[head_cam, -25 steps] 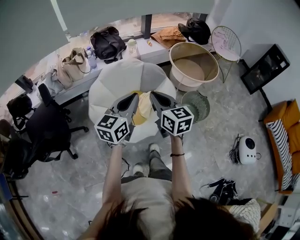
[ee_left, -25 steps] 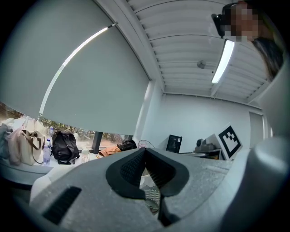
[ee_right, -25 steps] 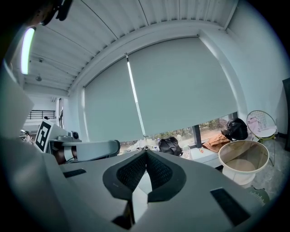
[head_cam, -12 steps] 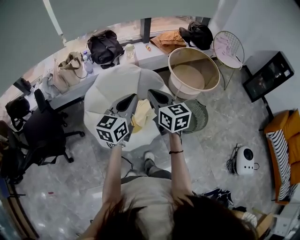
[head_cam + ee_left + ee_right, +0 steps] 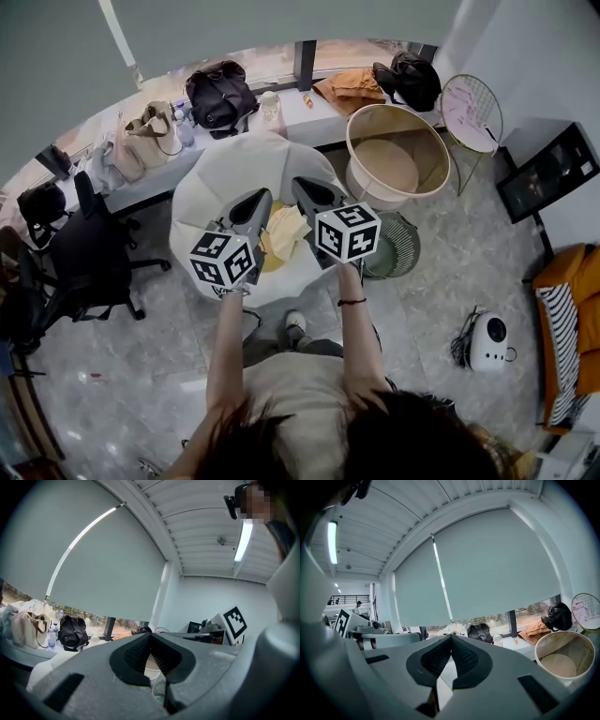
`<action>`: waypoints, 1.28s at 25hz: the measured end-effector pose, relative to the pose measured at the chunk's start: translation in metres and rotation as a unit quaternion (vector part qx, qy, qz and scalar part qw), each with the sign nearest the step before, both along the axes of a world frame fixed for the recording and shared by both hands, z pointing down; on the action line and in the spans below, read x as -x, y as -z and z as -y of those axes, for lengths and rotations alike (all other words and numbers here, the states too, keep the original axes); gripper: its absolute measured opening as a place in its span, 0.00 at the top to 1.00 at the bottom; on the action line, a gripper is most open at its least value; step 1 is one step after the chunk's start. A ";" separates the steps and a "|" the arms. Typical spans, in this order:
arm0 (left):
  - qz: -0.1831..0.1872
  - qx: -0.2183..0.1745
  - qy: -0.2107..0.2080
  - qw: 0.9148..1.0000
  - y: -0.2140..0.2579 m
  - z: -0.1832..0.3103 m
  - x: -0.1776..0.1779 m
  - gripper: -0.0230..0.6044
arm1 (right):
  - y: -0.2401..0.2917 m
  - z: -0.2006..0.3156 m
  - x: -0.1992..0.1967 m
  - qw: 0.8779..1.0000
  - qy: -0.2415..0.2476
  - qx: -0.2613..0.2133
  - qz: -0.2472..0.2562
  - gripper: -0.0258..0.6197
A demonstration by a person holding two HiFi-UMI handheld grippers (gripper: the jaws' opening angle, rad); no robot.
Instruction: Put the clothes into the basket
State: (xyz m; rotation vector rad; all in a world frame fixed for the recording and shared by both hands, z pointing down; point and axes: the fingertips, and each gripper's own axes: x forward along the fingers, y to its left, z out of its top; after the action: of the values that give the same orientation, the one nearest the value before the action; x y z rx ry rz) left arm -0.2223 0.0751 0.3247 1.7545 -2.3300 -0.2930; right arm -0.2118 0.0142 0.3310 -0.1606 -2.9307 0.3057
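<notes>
A pale yellow cloth lies crumpled on a white beanbag seat in the head view. It shows between and below my two grippers, which partly hide it. My left gripper and right gripper are held side by side over the seat and point roughly level. Both are shut, tip against tip, with nothing visible between the pads. The round beige basket stands empty on the floor to the far right of the seat.
A wire bin stands beside the seat. A window bench behind holds a black bag, a beige tote, an orange garment and another black bag. A black office chair is left; a round wire table is far right.
Both grippers, still shut, have moved forward together over the beanbag seat. The cloth has stayed where it lay, and the basket sits a little further right in the view.
</notes>
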 end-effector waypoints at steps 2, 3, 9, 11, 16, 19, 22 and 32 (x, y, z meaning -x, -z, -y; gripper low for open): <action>-0.008 -0.002 0.009 1.000 -0.002 -0.004 0.005 0.95 | -0.007 -0.004 0.003 1.000 0.007 0.002 -0.008 0.95; -0.010 -0.002 0.013 1.000 -0.002 -0.005 0.007 0.95 | -0.009 -0.005 0.004 1.000 0.010 0.002 -0.011 0.95; -0.015 0.011 0.012 1.000 -0.011 -0.003 0.012 0.95 | -0.016 -0.005 0.011 1.000 0.015 0.013 -0.017 0.95; -0.016 0.016 0.007 1.000 -0.015 0.001 0.012 0.95 | -0.019 0.000 0.014 1.000 0.011 0.017 -0.019 0.95; -0.028 0.028 0.000 0.999 -0.025 0.002 0.022 0.95 | -0.032 0.005 0.023 0.999 -0.005 0.034 -0.032 0.95; -0.038 0.034 -0.005 0.999 -0.031 0.000 0.033 0.95 | -0.039 0.004 0.031 0.998 -0.012 0.045 -0.040 0.95; -0.048 0.044 -0.013 0.998 -0.041 0.001 0.041 0.95 | -0.048 0.004 0.039 0.997 -0.019 0.052 -0.049 0.95; -0.079 0.062 -0.040 0.994 -0.077 0.014 0.064 0.95 | -0.084 0.011 0.069 0.994 -0.032 0.071 -0.081 0.95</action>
State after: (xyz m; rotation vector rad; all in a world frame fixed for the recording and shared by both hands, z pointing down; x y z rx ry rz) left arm -0.2863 0.0615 0.4022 1.6948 -2.1150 -0.2585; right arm -0.2807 0.0029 0.4153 -0.0587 -2.7573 0.5133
